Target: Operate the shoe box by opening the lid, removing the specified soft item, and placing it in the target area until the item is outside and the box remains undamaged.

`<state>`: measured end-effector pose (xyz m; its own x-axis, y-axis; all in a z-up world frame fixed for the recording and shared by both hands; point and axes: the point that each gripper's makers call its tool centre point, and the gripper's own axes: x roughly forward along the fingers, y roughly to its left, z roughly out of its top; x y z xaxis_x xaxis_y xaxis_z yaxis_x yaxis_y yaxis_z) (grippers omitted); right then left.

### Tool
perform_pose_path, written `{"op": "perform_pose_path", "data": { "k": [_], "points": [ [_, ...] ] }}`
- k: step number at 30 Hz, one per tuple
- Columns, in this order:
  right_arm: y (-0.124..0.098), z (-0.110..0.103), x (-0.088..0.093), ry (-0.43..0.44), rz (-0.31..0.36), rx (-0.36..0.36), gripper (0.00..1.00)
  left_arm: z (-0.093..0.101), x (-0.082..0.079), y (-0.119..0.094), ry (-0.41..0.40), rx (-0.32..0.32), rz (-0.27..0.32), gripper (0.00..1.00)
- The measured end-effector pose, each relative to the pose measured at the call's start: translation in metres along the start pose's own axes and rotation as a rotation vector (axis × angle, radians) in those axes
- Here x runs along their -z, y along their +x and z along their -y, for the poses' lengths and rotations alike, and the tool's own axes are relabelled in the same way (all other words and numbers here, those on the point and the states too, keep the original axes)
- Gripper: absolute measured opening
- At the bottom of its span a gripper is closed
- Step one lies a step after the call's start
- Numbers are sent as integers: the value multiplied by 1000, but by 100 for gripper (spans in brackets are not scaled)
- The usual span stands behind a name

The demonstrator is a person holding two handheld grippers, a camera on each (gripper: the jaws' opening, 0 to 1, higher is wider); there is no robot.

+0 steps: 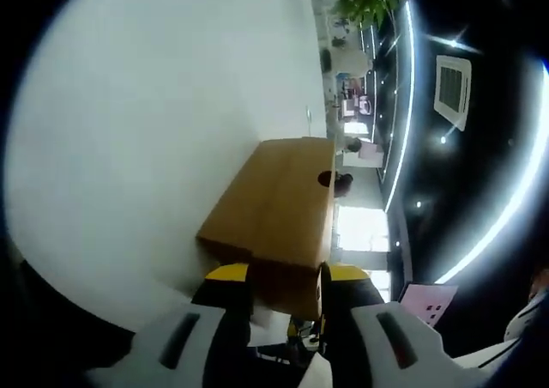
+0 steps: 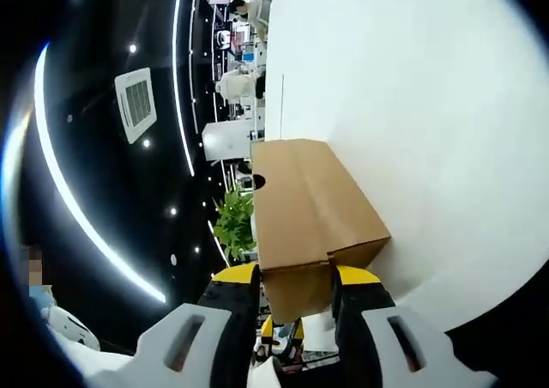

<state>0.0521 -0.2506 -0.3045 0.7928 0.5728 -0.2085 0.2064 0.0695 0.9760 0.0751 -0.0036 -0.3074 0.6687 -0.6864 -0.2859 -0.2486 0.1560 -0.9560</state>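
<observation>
In the left gripper view, my left gripper [image 1: 287,287] has its two yellow-tipped jaws set on either side of a brown cardboard flap at the near end of the shoe box [image 1: 279,203]. The jaws look pressed onto that flap, so I read this gripper as closed on the box. The box lies on a white table [image 1: 146,148], its lid down and flat as far as I can see, with a dark round finger hole [image 1: 324,178] in one side. Nothing soft is visible outside it. This view also gives me a pink-lit screen [image 1: 429,300] beside the gripper and a square ceiling vent [image 1: 452,87].

In the right gripper view, my right gripper [image 2: 296,287] does the same from the other end: its jaws bracket a cardboard flap of the shoe box [image 2: 309,203], clamped on it by the look of things. Here I can see a crease running along the top of the lid and a potted plant [image 2: 232,221] past the box, neither of which the other view offers so clearly.

My judgement is that the task is barely begun. Both ends are held, but the lid is not yet lifted, the soft item is hidden inside, and removal and placing are all left to do.
</observation>
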Motion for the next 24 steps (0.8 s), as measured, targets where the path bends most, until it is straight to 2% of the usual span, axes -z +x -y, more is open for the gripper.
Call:
{"op": "perform_pose_path", "data": {
  "k": [3, 9, 13, 16, 24],
  "points": [
    [1, -3, 4, 32, -12, -14, 32, -1, 0, 0, -7, 6, 0, 31],
    [1, -11, 10, -11, -3, -21, 28, -3, -3, 0, -4, 2, -1, 30],
    [1, -16, 12, -17, 3, -20, 28, -3, -4, -1, -32, -1, 1, 30],
    [1, -17, 12, -15, 0, -20, 27, -9, -9, -1, -20, -5, 2, 30],
    [1, -12, 10, -14, -9, -24, 27, -3, -5, -1, -25, -9, 8, 30]
  ]
}}
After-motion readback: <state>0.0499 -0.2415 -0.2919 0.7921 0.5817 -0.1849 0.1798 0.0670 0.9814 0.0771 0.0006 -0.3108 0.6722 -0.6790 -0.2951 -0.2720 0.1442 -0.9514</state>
